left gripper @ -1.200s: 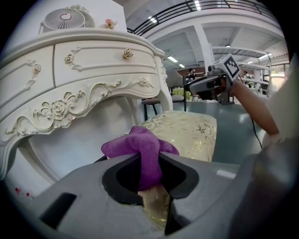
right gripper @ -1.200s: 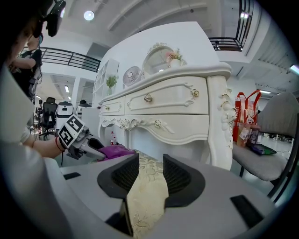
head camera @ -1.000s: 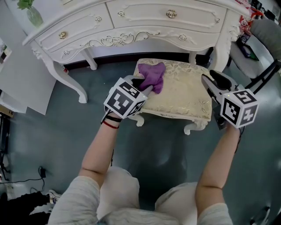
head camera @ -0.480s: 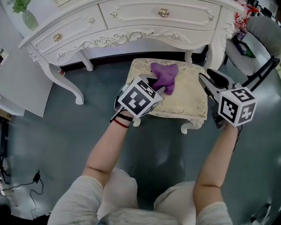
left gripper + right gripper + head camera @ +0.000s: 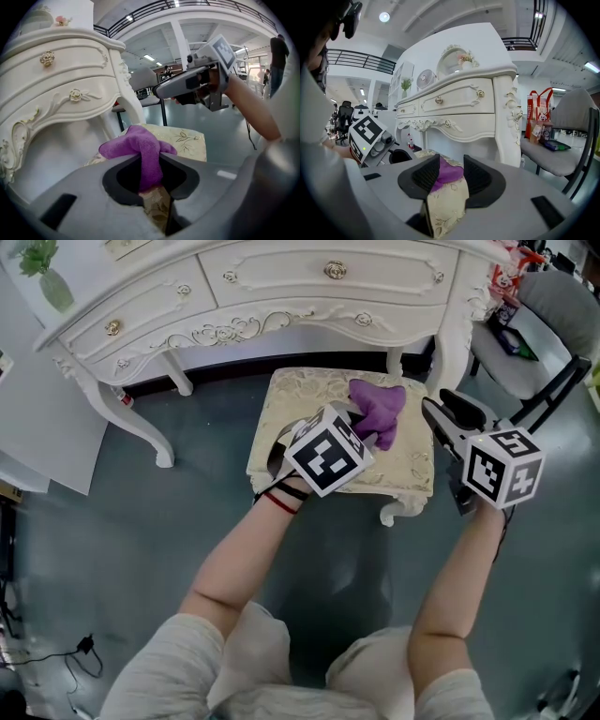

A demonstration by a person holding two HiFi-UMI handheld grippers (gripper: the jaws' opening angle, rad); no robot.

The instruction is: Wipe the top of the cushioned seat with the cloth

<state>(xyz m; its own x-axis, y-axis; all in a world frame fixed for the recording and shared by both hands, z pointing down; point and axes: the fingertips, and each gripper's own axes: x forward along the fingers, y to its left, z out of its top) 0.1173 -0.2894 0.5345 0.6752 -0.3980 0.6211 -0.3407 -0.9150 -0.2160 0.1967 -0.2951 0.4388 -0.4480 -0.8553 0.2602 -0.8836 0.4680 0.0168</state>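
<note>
Findings, edges and clearance first. The cream-and-gold brocade cushioned seat (image 5: 300,399) of the white-legged stool stands on the dark grey floor (image 5: 187,521), its far edge close to the front of the white carved bench with drawers (image 5: 281,296). Two bench legs flank the stool's far corners. The floor is open to the left of the stool and on its near side. A grey padded chair (image 5: 553,306) stands at the far right, well apart from the seat.

Your left gripper (image 5: 361,426) reaches over the seat from the near edge. Its jaws are closed tight on the purple microfibre cloth (image 5: 380,409), a fold of it pinched between them. The cloth rests on the far right part of the seat, near the far edge and close to the right edge. The left half of the seat is bare.

Your right gripper (image 5: 448,414) hangs just beside the seat's right edge, over the floor. Its jaws stand apart and grip nothing. The seat corner and cloth only show beyond them.

Count: one seat, one cloth, two grippers, one bench, one chair.
</note>
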